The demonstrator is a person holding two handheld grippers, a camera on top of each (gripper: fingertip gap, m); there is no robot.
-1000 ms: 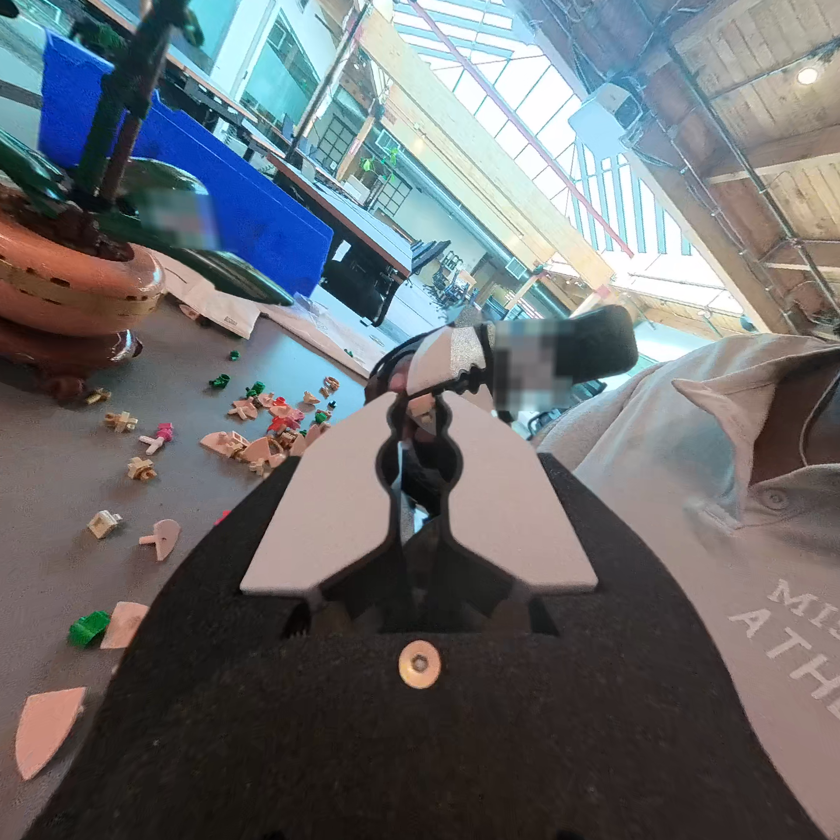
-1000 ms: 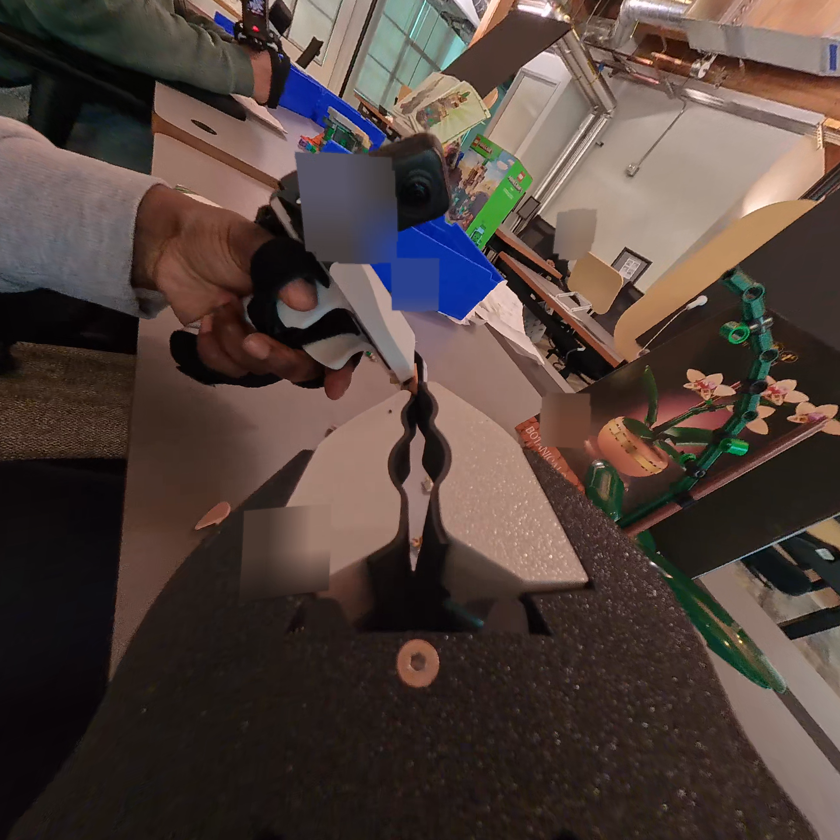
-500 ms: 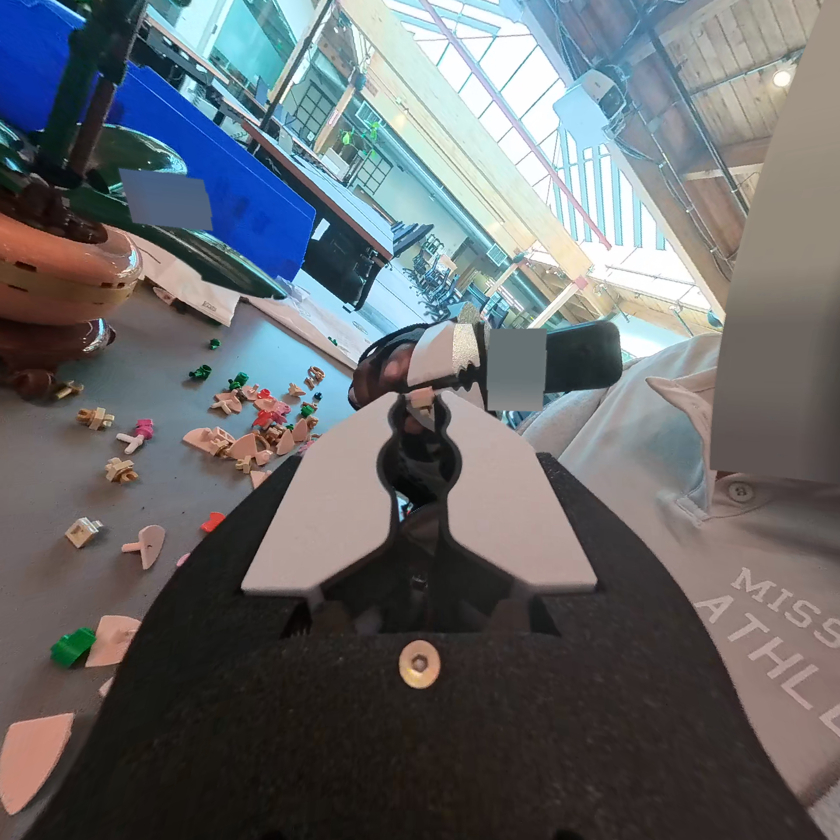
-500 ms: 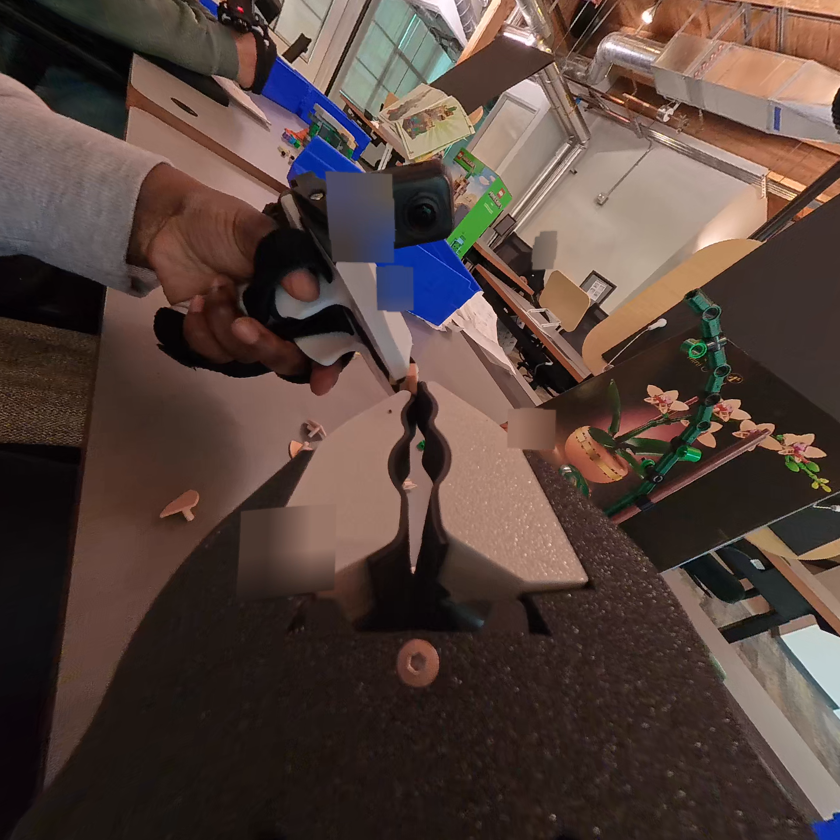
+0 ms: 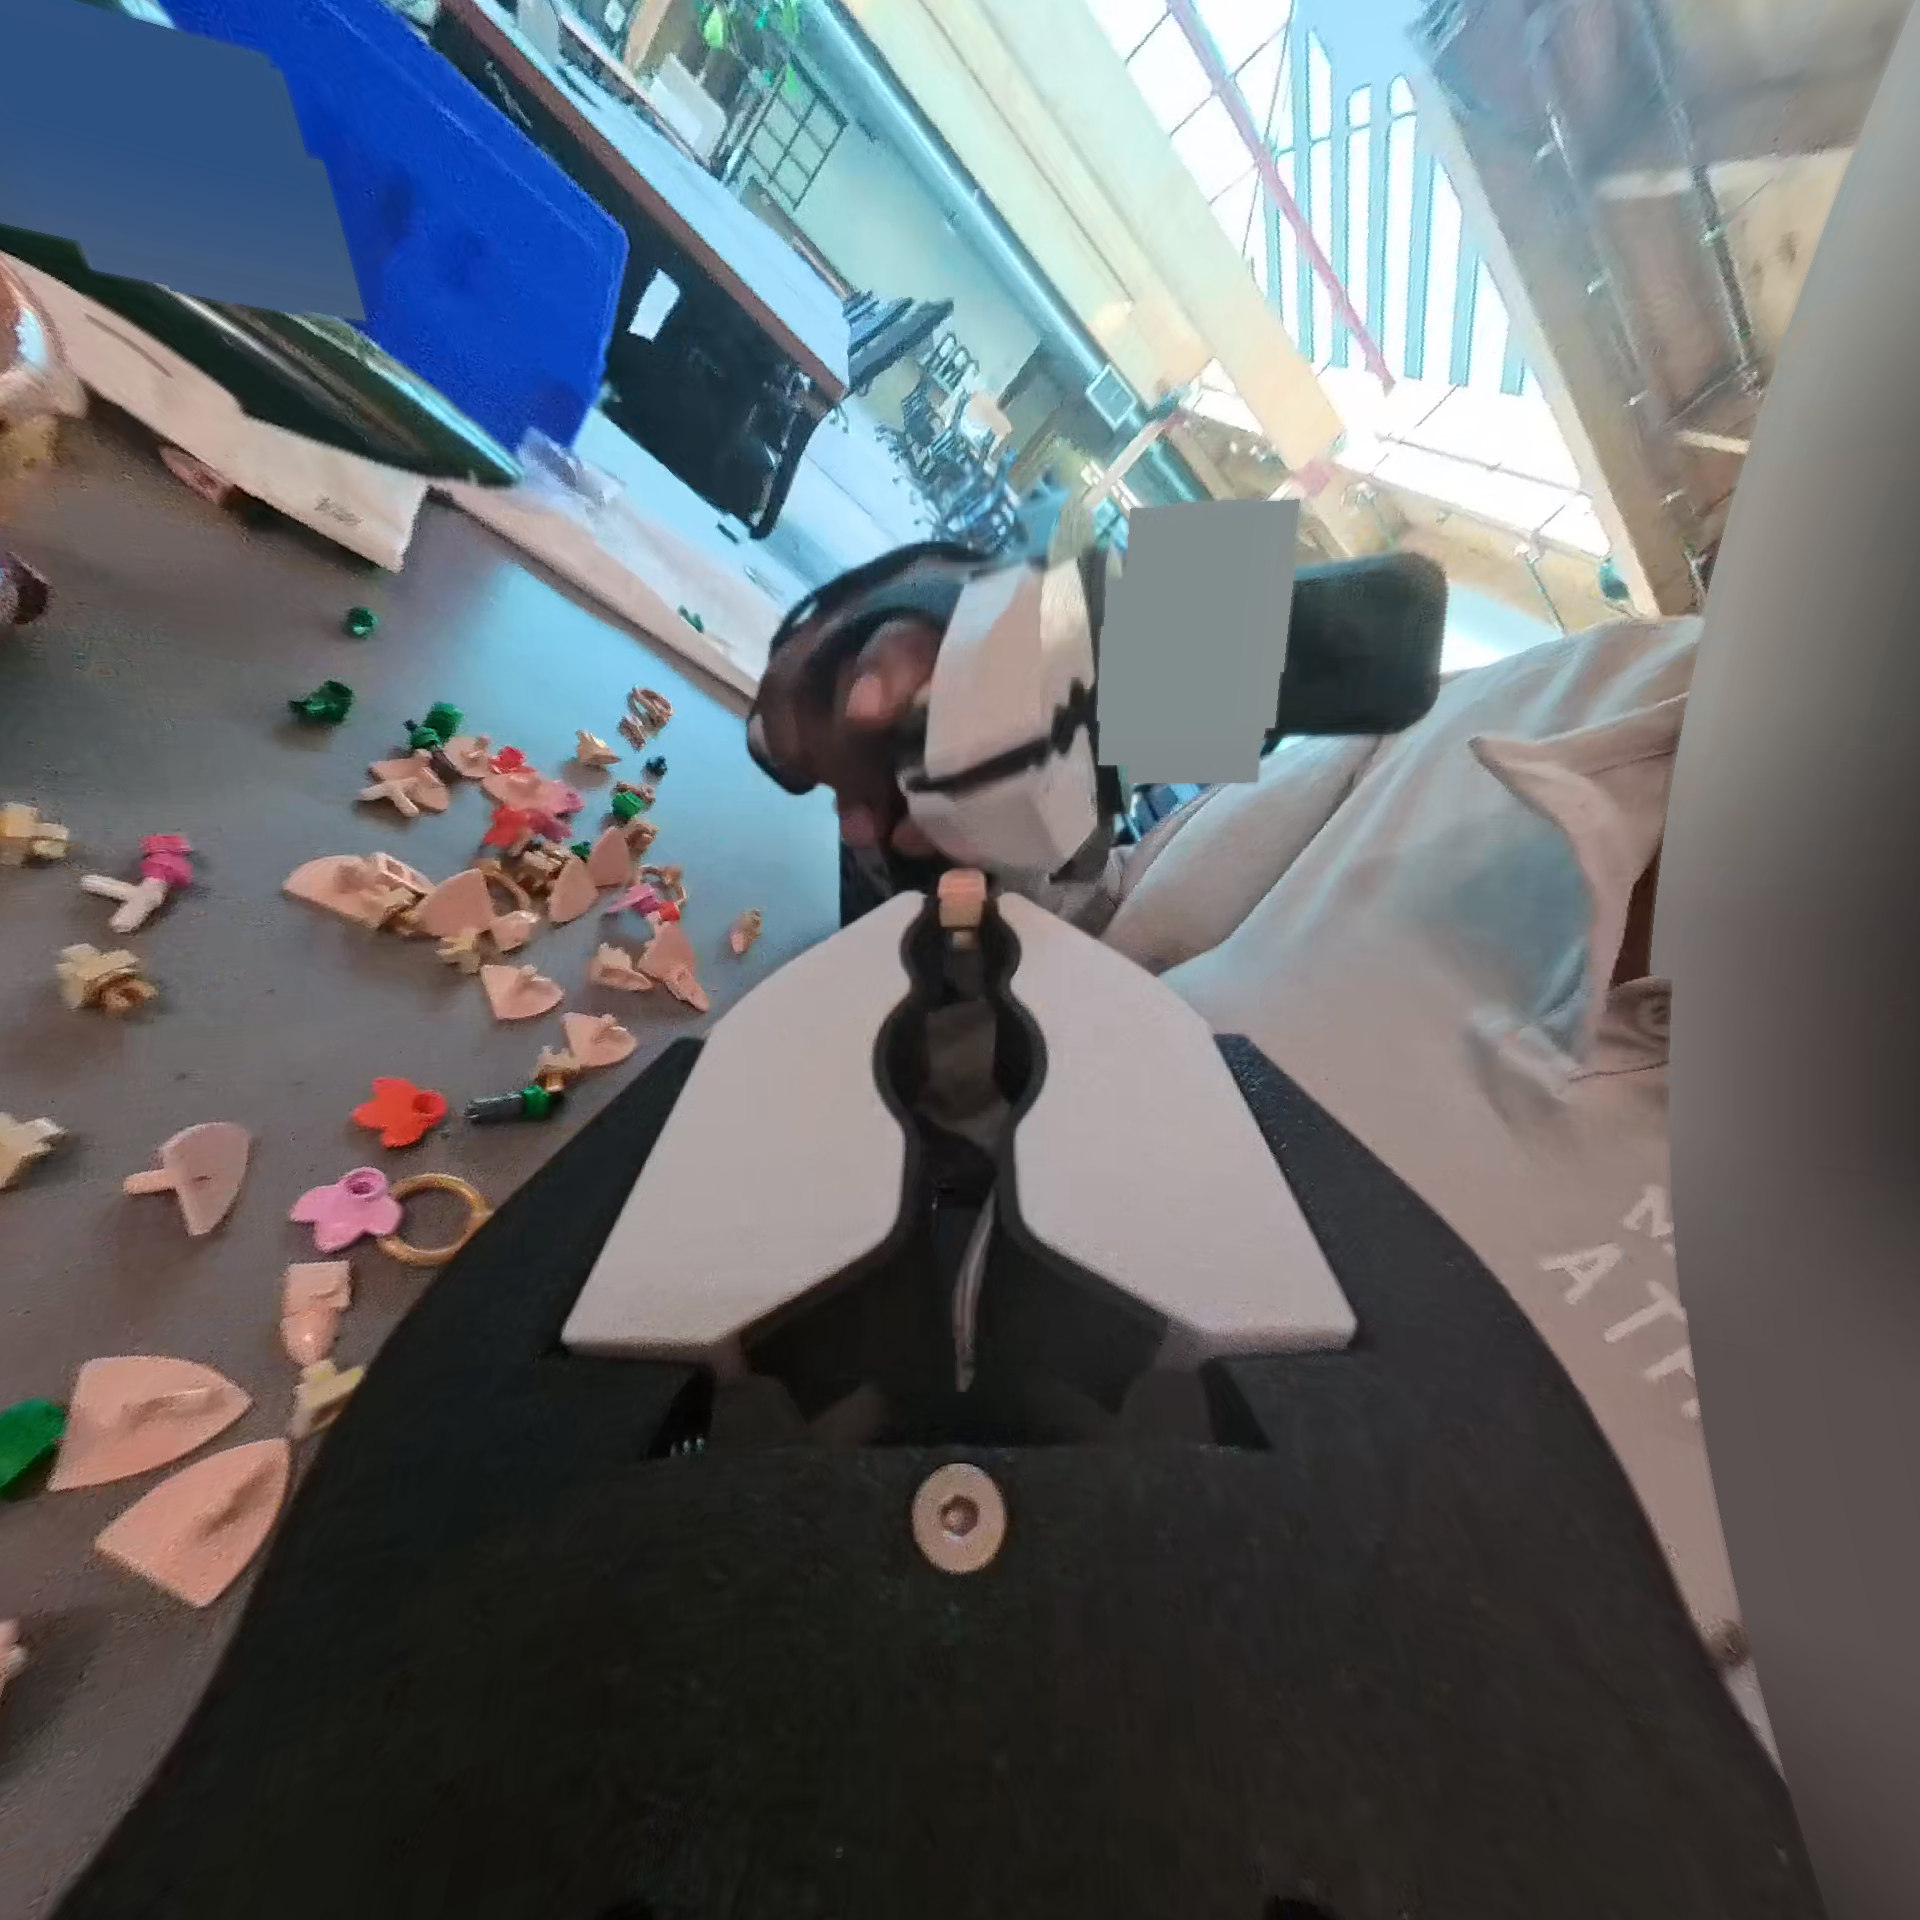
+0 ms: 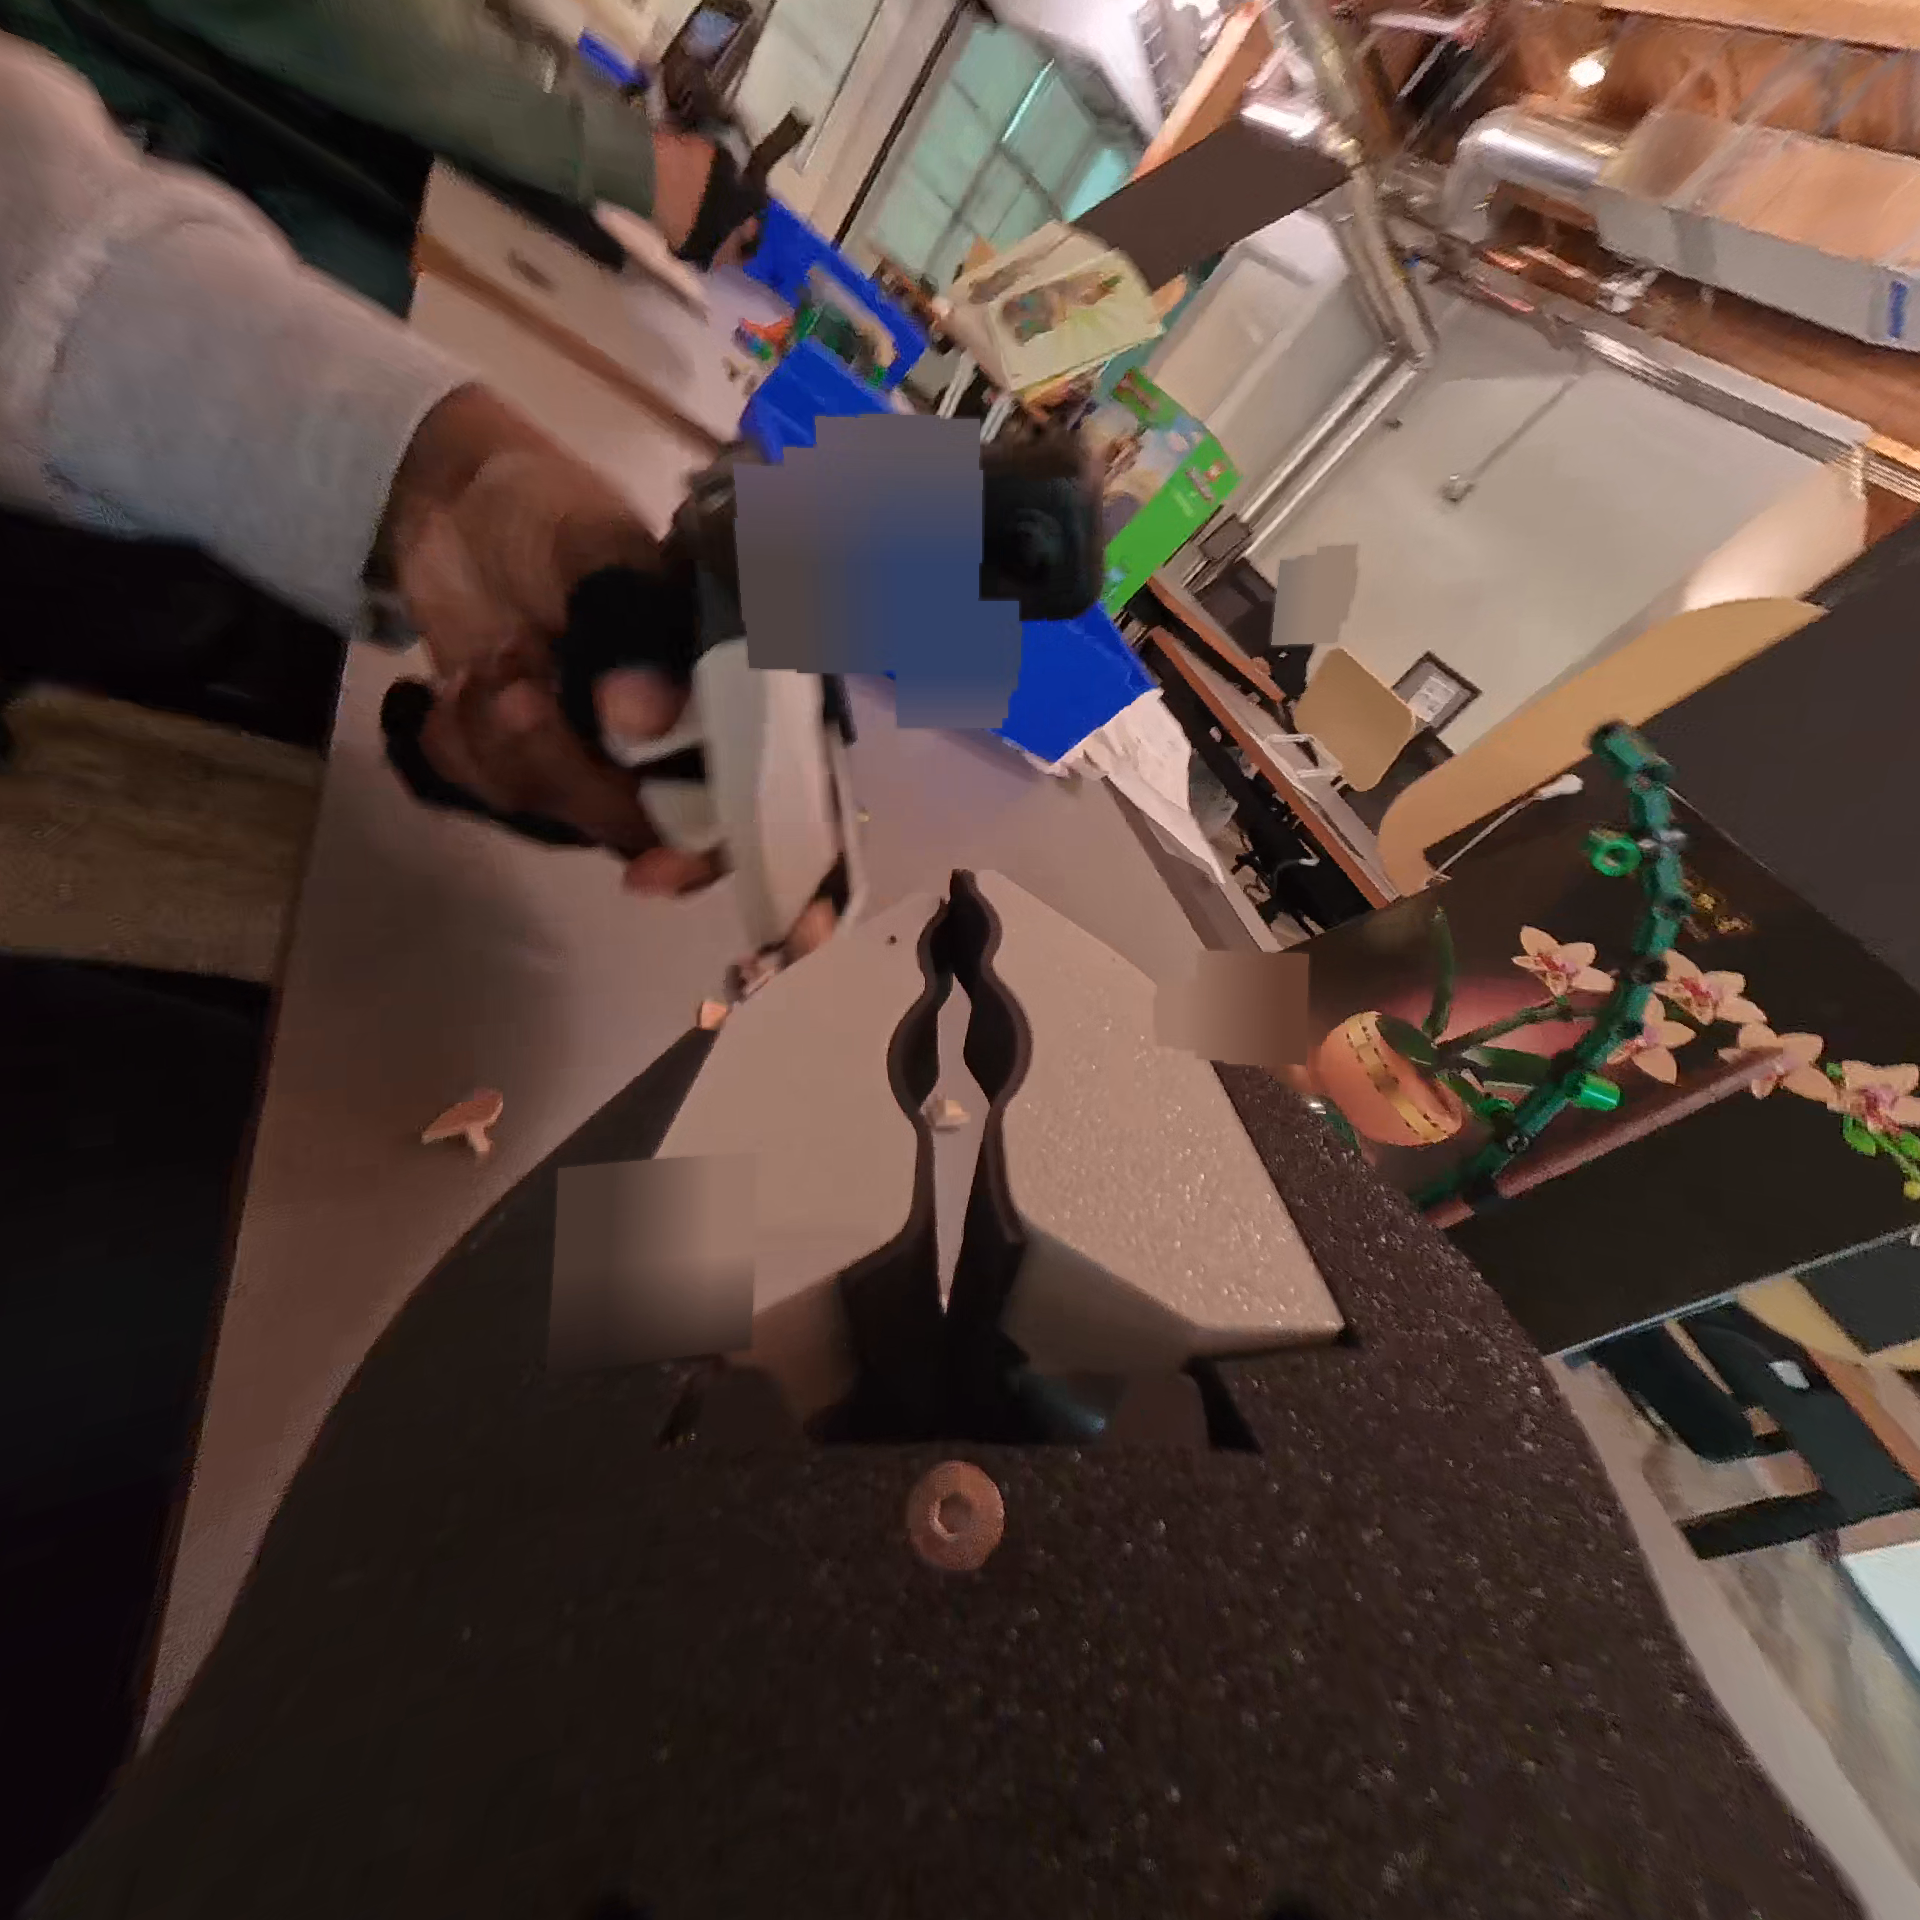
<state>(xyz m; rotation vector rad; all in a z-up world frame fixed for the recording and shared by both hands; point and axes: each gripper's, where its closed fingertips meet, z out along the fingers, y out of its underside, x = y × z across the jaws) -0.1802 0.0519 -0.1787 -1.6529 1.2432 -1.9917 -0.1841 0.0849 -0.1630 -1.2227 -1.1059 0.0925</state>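
My left gripper [image 5: 961, 912] is shut on a small tan toy piece [image 5: 961, 896] that sticks out past its tips, above the grey table [image 5: 208, 644]. The other hand-held gripper [image 5: 1003, 758], white and gripped by a hand, ends just beyond that piece. In the right wrist view my right gripper [image 6: 961, 885] is shut with its tips touching, and nothing shows between them. The left gripper [image 6: 795, 831] hangs blurred just left of it, with a tan bit [image 6: 816, 920] at its tip.
Several loose pink, tan, red and green toy pieces [image 5: 499, 894] lie on the table to the left. A blue bin [image 5: 468, 239] stands behind them. A dark box with an orchid picture [image 6: 1714, 1091] and a green stem [image 6: 1636, 831] stand at the right. The person's pale shirt [image 5: 1403, 987] is close. Both grippers' tips are close together, under 4 cm apart.
Both views have swung and blurred. The pot has left the left wrist view and more loose pieces show. In the right wrist view the left gripper has dropped to the left of my right tips.
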